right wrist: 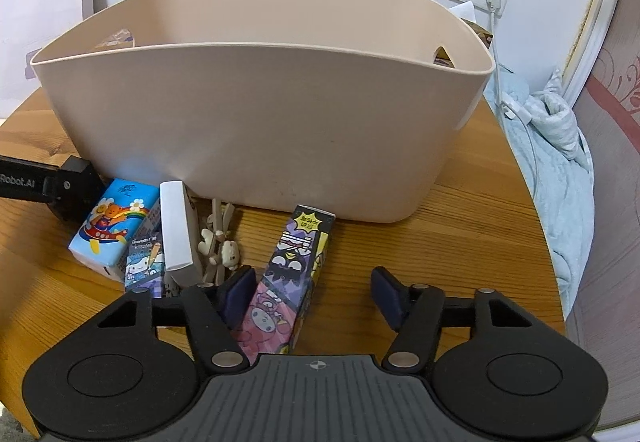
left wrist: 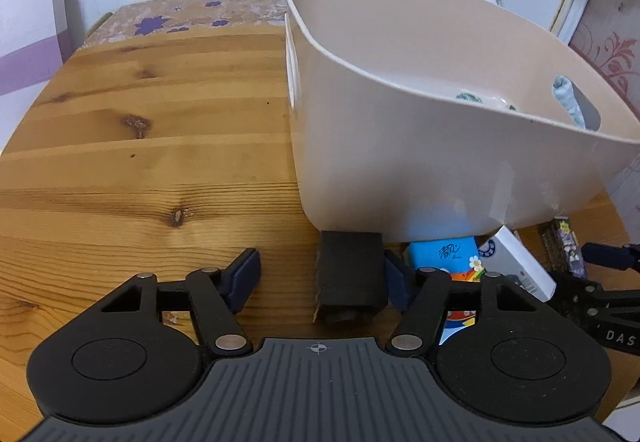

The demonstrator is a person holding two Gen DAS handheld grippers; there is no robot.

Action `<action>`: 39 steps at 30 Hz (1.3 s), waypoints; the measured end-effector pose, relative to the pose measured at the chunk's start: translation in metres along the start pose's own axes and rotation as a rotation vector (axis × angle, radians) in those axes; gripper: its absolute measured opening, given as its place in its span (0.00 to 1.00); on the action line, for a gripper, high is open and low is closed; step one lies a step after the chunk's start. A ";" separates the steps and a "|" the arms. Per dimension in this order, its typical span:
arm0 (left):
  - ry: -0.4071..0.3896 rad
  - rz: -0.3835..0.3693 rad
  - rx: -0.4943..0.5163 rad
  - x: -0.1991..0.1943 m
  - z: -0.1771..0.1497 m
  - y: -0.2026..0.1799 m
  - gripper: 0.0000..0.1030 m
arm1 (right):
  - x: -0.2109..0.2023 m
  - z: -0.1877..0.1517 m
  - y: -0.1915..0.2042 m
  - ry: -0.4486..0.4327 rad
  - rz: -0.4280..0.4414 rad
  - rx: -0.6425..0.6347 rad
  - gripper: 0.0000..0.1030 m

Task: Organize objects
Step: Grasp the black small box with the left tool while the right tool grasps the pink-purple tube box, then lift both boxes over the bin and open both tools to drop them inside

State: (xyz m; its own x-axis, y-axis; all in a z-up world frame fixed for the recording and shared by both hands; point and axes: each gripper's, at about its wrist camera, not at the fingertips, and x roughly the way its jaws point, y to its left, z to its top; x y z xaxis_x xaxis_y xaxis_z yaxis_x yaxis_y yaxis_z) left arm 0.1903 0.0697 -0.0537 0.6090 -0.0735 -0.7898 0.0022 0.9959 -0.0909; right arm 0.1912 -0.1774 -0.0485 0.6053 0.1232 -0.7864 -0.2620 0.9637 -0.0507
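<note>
Two grippers by a big beige tub on a wooden table

The left gripper [left wrist: 322, 278] has its two fingers apart, with a small black box [left wrist: 350, 276] between them; the box touches the right finger [left wrist: 396, 282] but not the left one, so it is not squeezed. The right gripper [right wrist: 314, 292] is apart too, and a long cartoon box [right wrist: 288, 278] lies by its left finger, not pinched. Left of that gripper sit a blue tissue pack [right wrist: 112, 228], a white box [right wrist: 178, 228] and a little toy [right wrist: 220, 242]. The beige tub [right wrist: 260, 130] stands just past both grippers on the table [left wrist: 140, 146].
</note>
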 end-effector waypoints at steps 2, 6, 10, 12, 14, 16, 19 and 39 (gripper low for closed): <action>-0.002 0.006 0.017 -0.001 -0.001 -0.003 0.60 | 0.000 -0.001 0.000 -0.005 0.005 0.001 0.61; 0.001 -0.005 0.035 -0.003 -0.003 -0.007 0.45 | -0.003 -0.004 0.001 -0.010 0.019 0.005 0.51; 0.003 -0.017 0.042 -0.005 -0.006 -0.009 0.33 | -0.005 -0.006 0.002 -0.015 0.021 0.000 0.34; 0.001 -0.018 0.043 -0.007 -0.008 -0.009 0.33 | -0.007 -0.008 0.003 -0.017 0.025 0.002 0.27; 0.003 -0.023 0.036 -0.008 -0.009 -0.008 0.32 | -0.010 -0.010 0.003 -0.023 0.023 0.005 0.22; 0.004 -0.029 0.031 -0.010 -0.011 -0.007 0.31 | -0.013 -0.011 0.002 -0.029 0.022 0.008 0.22; 0.004 -0.035 0.034 -0.015 -0.014 -0.009 0.31 | -0.020 -0.013 0.000 -0.043 0.016 0.011 0.22; -0.177 -0.061 0.101 -0.092 -0.005 -0.021 0.31 | -0.077 -0.001 -0.009 -0.187 -0.003 0.007 0.21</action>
State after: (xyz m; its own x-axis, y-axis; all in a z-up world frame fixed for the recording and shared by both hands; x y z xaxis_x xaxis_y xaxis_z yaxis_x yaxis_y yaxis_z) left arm 0.1304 0.0557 0.0181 0.7353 -0.1316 -0.6648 0.1168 0.9909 -0.0669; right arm 0.1462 -0.1960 0.0115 0.7355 0.1615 -0.6580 -0.2553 0.9656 -0.0484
